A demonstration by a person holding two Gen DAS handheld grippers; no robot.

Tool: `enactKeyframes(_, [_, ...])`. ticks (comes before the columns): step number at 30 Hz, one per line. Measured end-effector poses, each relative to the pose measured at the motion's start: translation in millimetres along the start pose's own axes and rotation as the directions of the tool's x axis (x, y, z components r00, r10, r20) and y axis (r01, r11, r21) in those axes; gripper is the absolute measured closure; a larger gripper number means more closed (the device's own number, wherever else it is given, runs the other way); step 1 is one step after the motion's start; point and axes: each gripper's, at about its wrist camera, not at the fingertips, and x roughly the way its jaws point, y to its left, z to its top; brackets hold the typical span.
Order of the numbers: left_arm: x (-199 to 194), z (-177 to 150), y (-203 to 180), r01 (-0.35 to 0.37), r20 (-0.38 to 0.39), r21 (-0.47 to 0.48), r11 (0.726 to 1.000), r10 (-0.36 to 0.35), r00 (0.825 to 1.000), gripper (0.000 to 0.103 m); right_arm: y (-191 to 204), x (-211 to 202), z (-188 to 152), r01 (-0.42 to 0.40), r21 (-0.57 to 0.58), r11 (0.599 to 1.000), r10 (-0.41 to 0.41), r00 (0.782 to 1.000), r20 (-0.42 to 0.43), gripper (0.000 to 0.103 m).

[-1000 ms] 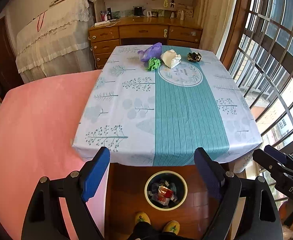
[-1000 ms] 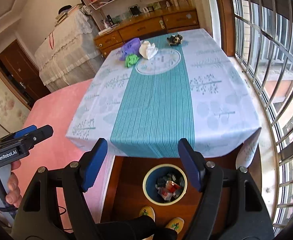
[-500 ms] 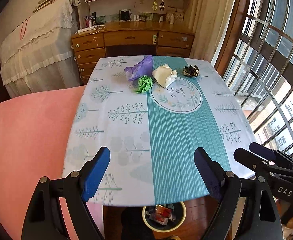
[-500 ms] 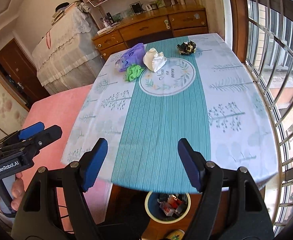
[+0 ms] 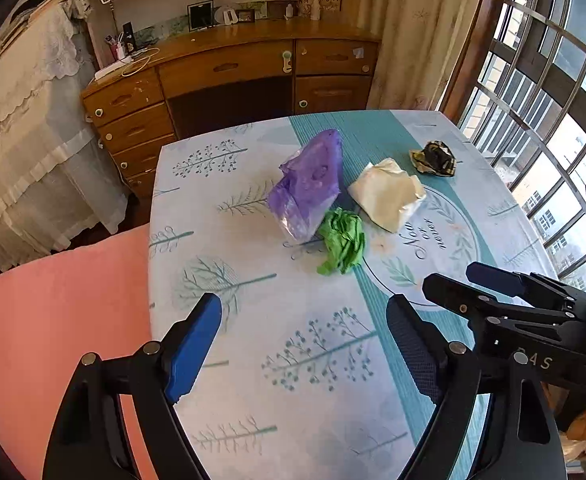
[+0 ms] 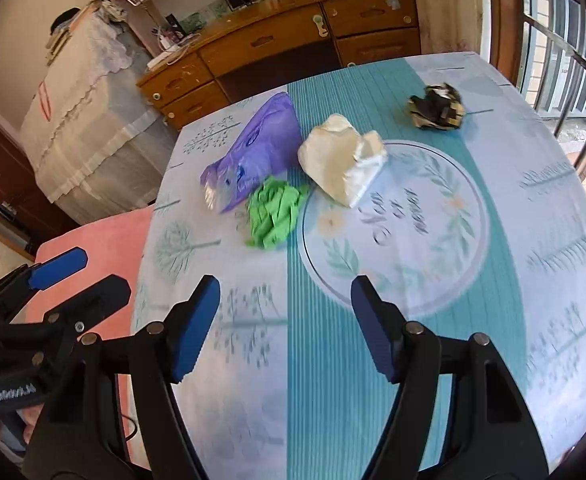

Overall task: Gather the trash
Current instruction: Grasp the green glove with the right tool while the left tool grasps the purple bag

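Left wrist view: the left gripper (image 5: 303, 334) hangs over the near part of the bench (image 5: 229, 208), which wears a pale cloth printed with trees and a teal striped band down the middle. Its fingers (image 5: 195, 346) stand wide apart with only cloth between them; they have just been closing a little, on nothing. The trash lies farther up the bench in a loose cluster: a purple plastic bag (image 5: 309, 186), a crumpled green wad (image 5: 343, 240) touching its near end, a crumpled white paper (image 5: 387, 194) just beside both, and a dark crumpled wrapper (image 5: 433, 158) apart toward the window side. The right gripper (image 5: 469, 284) reaches in from the right edge, over the round printed emblem. A wooden dresser (image 5: 229, 76) stands beyond the bench and a pink surface (image 5: 53, 320) lies to the left

Right wrist view: the right gripper (image 6: 285, 320) hovers over the teal band, fingers (image 6: 193, 326) wide apart and empty, having just closed slightly with nothing between them. The purple plastic bag (image 6: 259, 148), green wad (image 6: 275, 210) and white paper (image 6: 343, 160) sit close together ahead of it; the dark wrapper (image 6: 437, 106) is well apart to the right. The left gripper (image 6: 81, 276) shows at the left edge, above the pink surface (image 6: 105, 244)
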Motion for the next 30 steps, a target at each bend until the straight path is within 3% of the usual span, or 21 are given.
enactKeyframes(7, [66.9, 37.3, 37.9, 0.021, -0.049, 0.006, 1.0, -0.021, 0.999, 0.021, 5.0, 83.2, 38.0, 0.028, 0.048, 0.998, -0.025, 0.998, -0.059, 0.039])
enactKeyframes(15, [99.1, 46.5, 49.3, 0.057, -0.088, 0.03, 0.998, -0.055, 0.995, 0.021, 4.3, 147.7, 52.6, 0.026, 0.09, 0.996, -0.016, 0.993, -0.116, 0.043])
enactKeyframes(17, [103.5, 48.8, 50.3, 0.067, -0.092, 0.033, 0.997, -0.064, 0.994, 0.021, 7.4, 158.7, 54.0, 0.016, 0.085, 0.996, -0.005, 0.992, -0.126, 0.054])
enactKeyframes(19, [103.8, 48.7, 48.6, 0.074, -0.093, 0.035, 0.997, -0.071, 0.993, 0.021, 9.9, 167.6, 53.4, 0.004, 0.079, 0.997, 0.008, 0.99, -0.143, 0.067])
enactKeyframes(26, [108.4, 63.2, 41.9, 0.134, -0.113, 0.024, 0.991, -0.131, 0.985, 0.021, 1.5, 156.2, 43.0, -0.022, 0.084, 0.996, 0.03, 0.994, -0.104, 0.073])
enactKeyframes(30, [115.2, 73.4, 33.7, 0.197, -0.149, -0.006, 0.98, -0.196, 0.969, 0.021, -4.3, 146.1, 36.4, -0.01, 0.092, 0.996, 0.019, 0.996, -0.091, 0.073])
